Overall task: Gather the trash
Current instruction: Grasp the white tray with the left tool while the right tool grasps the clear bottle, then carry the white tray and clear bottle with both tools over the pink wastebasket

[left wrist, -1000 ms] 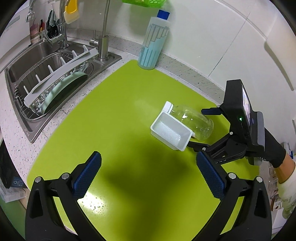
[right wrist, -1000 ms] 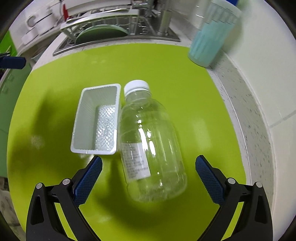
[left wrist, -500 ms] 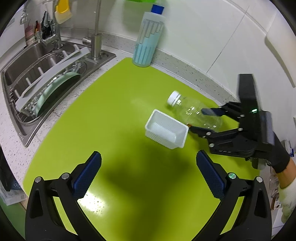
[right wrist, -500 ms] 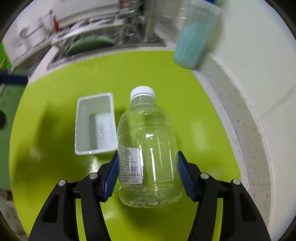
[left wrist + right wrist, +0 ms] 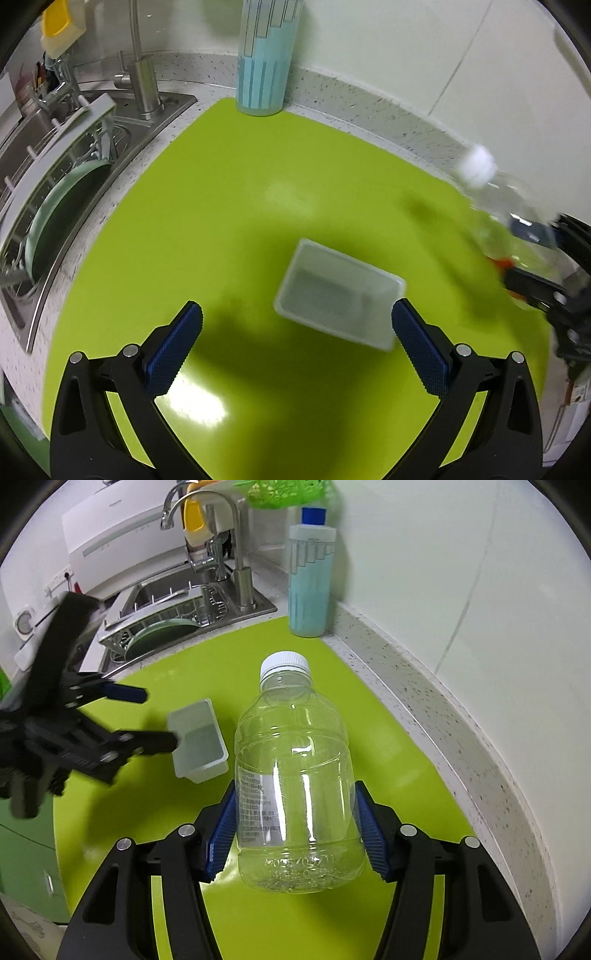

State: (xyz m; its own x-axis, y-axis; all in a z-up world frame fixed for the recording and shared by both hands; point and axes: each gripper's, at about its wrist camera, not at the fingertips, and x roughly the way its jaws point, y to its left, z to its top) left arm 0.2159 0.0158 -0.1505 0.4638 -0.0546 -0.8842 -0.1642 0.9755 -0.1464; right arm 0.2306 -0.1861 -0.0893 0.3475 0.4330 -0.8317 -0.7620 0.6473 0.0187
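Observation:
A clear plastic bottle (image 5: 295,786) with a white cap hangs above the green mat (image 5: 369,709), cap pointing away. My right gripper (image 5: 295,834) is shut on its lower body, blue pads pressed on both sides. Seen from the left wrist, the bottle (image 5: 495,199) and right gripper (image 5: 530,256) are blurred at the right edge. A white plastic tray (image 5: 340,291) lies open side up on the mat (image 5: 240,206). My left gripper (image 5: 295,308) is open, with the tray's near end between its fingertips and untouched. The right wrist view shows the tray (image 5: 197,738) beside the left gripper (image 5: 151,718).
A steel sink (image 5: 55,192) with a dish rack and a green plate lies left of the mat, with a faucet (image 5: 142,74) behind it. A tall blue-and-white bottle (image 5: 266,59) stands at the back against the tiled wall. The speckled counter edge runs along the right.
My right gripper closed on the bottle and lifted it off the mat, tipping it more upright. My left gripper moved forward and down until the white tray sits between its fingers.

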